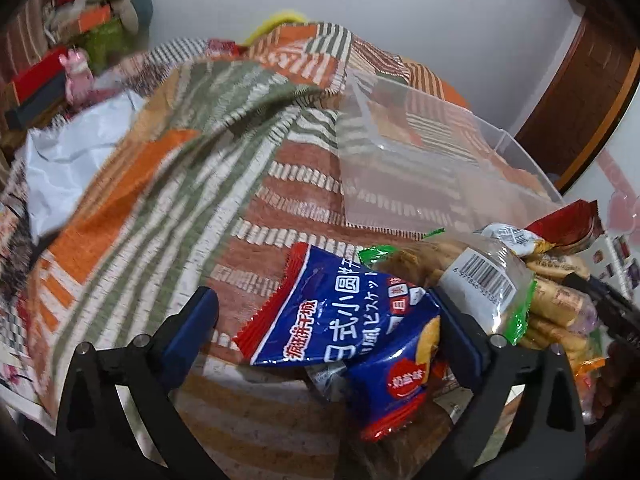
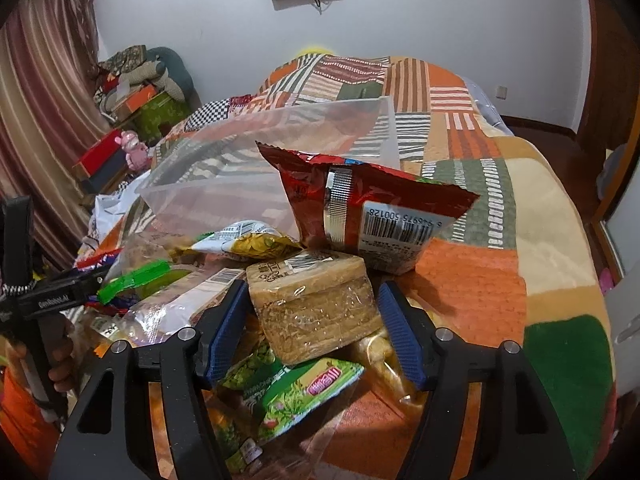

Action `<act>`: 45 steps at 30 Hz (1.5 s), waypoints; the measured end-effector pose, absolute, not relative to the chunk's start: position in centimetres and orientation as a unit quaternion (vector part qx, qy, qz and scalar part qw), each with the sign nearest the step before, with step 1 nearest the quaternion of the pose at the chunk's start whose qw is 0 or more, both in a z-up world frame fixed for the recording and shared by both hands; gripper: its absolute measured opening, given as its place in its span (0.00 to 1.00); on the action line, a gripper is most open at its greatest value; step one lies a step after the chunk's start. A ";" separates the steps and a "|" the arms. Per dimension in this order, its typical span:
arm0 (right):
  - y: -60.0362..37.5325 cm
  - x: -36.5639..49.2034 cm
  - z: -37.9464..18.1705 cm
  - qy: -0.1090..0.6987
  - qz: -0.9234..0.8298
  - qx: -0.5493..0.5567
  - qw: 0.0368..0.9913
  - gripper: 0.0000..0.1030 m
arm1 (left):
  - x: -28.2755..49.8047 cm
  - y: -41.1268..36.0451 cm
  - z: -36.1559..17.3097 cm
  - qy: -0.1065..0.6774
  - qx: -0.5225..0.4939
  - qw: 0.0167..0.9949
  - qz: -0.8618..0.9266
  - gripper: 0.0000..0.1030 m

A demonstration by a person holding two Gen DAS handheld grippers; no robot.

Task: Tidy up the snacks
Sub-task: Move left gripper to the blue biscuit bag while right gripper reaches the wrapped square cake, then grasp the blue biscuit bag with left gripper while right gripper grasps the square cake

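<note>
Snack packets heaped on a bed's patchwork blanket (image 2: 472,288) beside a clear plastic bin (image 2: 240,152), white walls behind. The left gripper (image 1: 324,332) has jaws spread wide around a blue biscuit packet (image 1: 340,320); the right gripper (image 2: 312,320) has jaws apart flanking a wrapped cracker block (image 2: 316,304).

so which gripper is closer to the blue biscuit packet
Left. The left gripper has its open jaws straddling the blue biscuit packet. The right gripper is off to the side, jaws around a clear-wrapped cake block.
</note>
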State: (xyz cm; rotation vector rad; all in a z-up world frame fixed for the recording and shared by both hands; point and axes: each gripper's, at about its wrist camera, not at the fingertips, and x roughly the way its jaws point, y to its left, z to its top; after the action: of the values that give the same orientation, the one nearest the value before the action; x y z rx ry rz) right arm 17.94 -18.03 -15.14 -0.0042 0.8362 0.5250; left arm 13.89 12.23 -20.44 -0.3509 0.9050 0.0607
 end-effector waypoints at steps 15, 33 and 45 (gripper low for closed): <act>-17.6 17.5 -15.3 0.398 0.262 -0.009 0.879 0.53 | 13.6 10.7 -20.4 0.422 -0.156 0.893 -0.003 0.66; -18.7 14.6 -11.1 0.340 0.269 -0.007 0.901 0.52 | 10.0 10.8 -15.0 0.376 -0.122 0.918 0.033 0.63; -18.8 13.4 -7.0 0.275 0.283 0.001 0.919 0.52 | 10.5 8.9 -9.6 0.317 -0.097 0.943 0.009 0.63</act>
State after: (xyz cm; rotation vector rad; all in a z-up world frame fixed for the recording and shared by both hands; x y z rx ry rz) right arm 13.41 -18.76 -6.96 0.0016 0.5662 0.5822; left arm 10.47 8.89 -9.58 -0.1982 0.6471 0.0175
